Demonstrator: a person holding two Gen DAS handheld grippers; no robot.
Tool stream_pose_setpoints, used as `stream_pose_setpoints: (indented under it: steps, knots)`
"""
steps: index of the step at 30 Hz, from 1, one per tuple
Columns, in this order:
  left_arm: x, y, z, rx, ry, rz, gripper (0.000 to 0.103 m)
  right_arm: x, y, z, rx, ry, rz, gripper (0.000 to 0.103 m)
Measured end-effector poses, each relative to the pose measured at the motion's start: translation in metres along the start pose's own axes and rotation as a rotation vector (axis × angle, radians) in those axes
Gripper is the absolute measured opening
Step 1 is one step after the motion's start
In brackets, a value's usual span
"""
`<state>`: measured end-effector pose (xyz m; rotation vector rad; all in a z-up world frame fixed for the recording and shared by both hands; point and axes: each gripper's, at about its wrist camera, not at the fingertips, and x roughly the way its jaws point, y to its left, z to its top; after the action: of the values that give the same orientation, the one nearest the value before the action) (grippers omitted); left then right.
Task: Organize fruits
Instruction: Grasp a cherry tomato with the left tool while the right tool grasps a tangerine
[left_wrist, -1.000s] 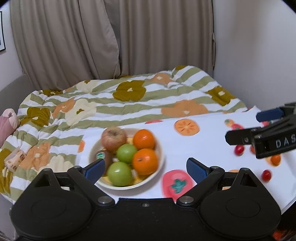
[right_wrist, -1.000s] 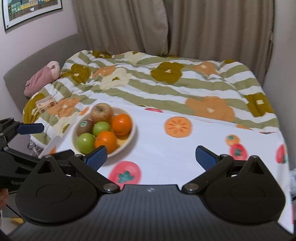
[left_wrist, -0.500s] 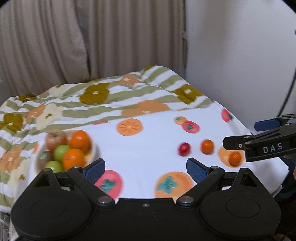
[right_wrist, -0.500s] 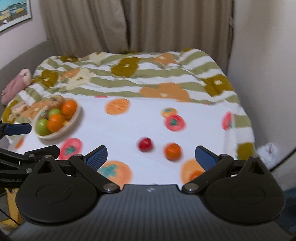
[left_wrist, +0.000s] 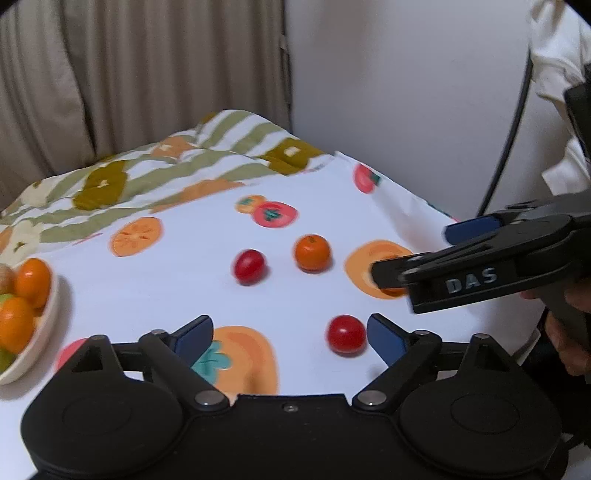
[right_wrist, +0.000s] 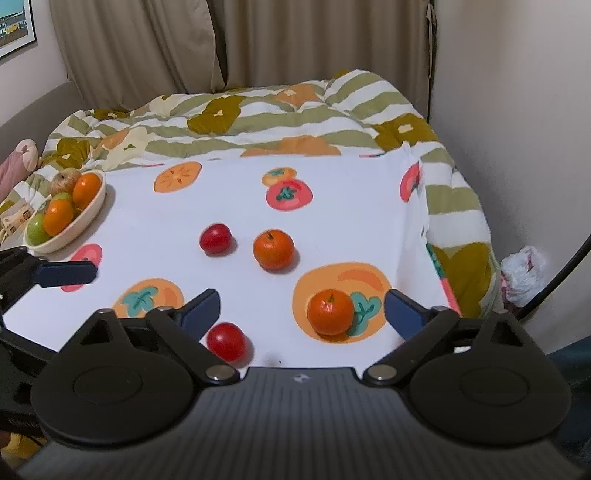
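Lining up right gripper (right_wrist: 301, 306) on near orange (right_wrist: 330, 312), sitting on printed cloth (right_wrist: 155, 221) just ahead between released jaws; left gripper (left_wrist: 284, 332) released too. Straddle evenly, clench gently, round fruit rolls. Bowl (right_wrist: 79, 221) far left.

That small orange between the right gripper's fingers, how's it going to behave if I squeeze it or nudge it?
The small orange looks round with no flat side, so a nudge would probably send it rolling across the smooth white cloth. Its skin looks glossy, so it may squirt out of an off-centre pinch. The right gripper is open and wider than the fruit, so centring first seems wise.
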<state>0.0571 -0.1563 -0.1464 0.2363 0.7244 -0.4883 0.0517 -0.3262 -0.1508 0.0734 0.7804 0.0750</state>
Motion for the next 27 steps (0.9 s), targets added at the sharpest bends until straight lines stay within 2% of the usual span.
stream_pose_setpoints:
  steps: [3, 5, 12, 16, 20, 27]
  knots:
    - [0.015, -0.009, -0.003, 0.011, 0.013, -0.025, 0.088, 0.009, -0.003, -0.006, -0.009, 0.007, 0.001, 0.101]
    - [0.024, -0.013, -0.005, 0.011, 0.026, -0.044, 0.077, 0.015, -0.005, -0.008, -0.019, 0.006, -0.003, 0.100]
    - [0.045, -0.028, -0.008, 0.044, 0.052, -0.046, 0.066, 0.030, -0.012, -0.014, -0.042, 0.016, 0.006, 0.094]
    - [0.052, -0.035, -0.009, 0.051, 0.066, -0.042, 0.054, 0.034, -0.014, -0.016, -0.055, 0.016, 0.008, 0.092]
    - [0.058, -0.038, -0.011, 0.052, 0.081, -0.039, 0.039, 0.038, -0.015, -0.016, -0.072, 0.014, 0.013, 0.084]
    - [0.057, -0.040, -0.012, 0.045, 0.076, -0.036, 0.038, 0.041, -0.015, -0.018, -0.085, 0.015, 0.012, 0.080]
